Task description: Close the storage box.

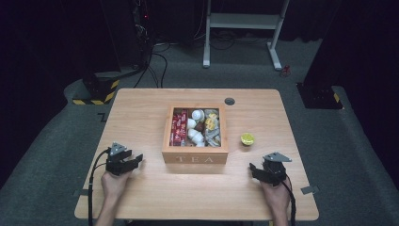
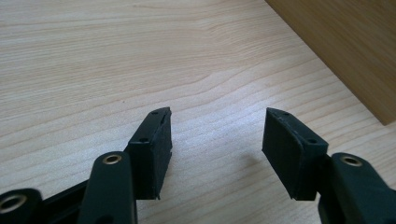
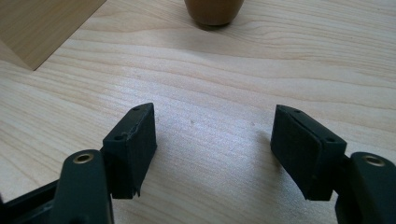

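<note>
A wooden box (image 1: 195, 157) marked TEA stands in the middle of the table (image 1: 141, 113), lid off. It holds red packets (image 1: 179, 126), white capsules (image 1: 194, 127) and other sachets. A small cup with a yellow-green top (image 1: 247, 139) sits just right of the box. My left gripper (image 1: 136, 160) lies low over the table left of the box, open. In the left gripper view the left gripper (image 2: 217, 126) has only bare wood between its jaws, with the box (image 2: 345, 51) at the upper right. My right gripper (image 1: 254, 170) rests right of the box, open; in the right gripper view the right gripper (image 3: 215, 123) faces the cup's brown base (image 3: 214, 10).
A round cable hole (image 1: 229, 101) sits at the table's far edge behind the box. Beyond the table are a white desk frame (image 1: 244, 21) and a yellow-black striped base (image 1: 96, 92) on the grey floor. The box's corner (image 3: 42, 28) shows at the right gripper view's upper left.
</note>
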`<state>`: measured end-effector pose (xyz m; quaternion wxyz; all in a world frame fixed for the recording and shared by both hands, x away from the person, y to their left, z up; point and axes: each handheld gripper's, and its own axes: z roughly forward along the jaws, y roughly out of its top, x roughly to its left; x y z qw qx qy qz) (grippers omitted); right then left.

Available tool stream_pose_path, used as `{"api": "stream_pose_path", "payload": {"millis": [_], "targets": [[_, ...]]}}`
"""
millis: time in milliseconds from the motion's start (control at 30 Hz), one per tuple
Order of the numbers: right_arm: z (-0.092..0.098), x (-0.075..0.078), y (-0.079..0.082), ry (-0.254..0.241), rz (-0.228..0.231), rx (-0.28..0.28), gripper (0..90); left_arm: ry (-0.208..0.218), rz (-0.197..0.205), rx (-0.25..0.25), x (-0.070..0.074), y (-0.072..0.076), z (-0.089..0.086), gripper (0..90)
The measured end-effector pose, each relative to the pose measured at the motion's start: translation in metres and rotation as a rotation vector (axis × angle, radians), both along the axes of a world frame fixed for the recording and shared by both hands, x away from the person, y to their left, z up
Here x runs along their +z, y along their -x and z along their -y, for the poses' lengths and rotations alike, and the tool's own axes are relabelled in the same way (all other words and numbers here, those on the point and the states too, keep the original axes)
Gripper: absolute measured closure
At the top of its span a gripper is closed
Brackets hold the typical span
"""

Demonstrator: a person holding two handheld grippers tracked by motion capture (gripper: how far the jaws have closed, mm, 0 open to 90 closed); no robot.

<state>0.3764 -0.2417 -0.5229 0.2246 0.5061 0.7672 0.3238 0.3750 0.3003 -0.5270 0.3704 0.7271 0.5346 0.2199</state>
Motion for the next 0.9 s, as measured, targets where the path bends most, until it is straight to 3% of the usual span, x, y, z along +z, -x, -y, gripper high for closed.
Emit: {"api": "stream_pose_path", "payload": {"millis": [133, 433, 600, 900], "targets": [[0.0, 0.0, 0.0, -0.001, -0.001, 0.0, 31.0, -0.014, -0.005, -0.002, -0.001, -0.001, 0.0, 42.1], [0.0, 0.0, 0.0, -0.001, -0.001, 0.0, 31.0, -0.005, -0.012, -0.004, -0.001, -0.001, 0.002, 38.6], [0.0, 0.0, 0.0, -0.001, -0.001, 0.0, 31.0, -0.085, -0.011, -0.044, -0.002, -0.002, 0.013, 28.0], [0.0, 0.0, 0.0, -0.002, -0.001, 0.0, 30.9, -0.083, -0.012, -0.042, -0.002, -0.002, 0.014, 26.7]]}}
